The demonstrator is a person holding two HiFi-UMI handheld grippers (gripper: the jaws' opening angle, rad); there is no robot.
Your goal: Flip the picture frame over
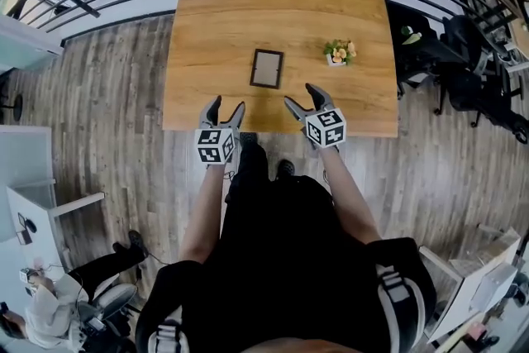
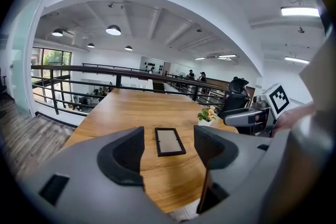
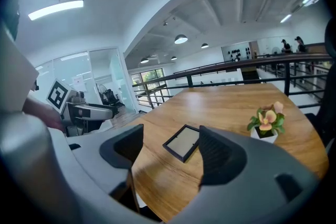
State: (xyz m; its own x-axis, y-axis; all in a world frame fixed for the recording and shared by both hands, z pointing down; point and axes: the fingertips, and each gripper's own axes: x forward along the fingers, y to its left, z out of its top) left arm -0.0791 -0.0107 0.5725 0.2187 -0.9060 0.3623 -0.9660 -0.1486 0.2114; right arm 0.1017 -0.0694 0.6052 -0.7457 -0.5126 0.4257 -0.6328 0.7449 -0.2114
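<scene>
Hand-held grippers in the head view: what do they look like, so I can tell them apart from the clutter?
They match. The left hand-held gripper and the right hand-held gripper have light grey bodies and two curved jaws lined with dark pads. Each carries a white cube printed with black square markers. No cables show. The person wears black, and the forearms are uncovered.

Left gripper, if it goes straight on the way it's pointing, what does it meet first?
Probably the picture frame, lying flat on the wooden table, centred between the left gripper's open jaws. It might touch bare tabletop first, since depth is unclear.
</scene>
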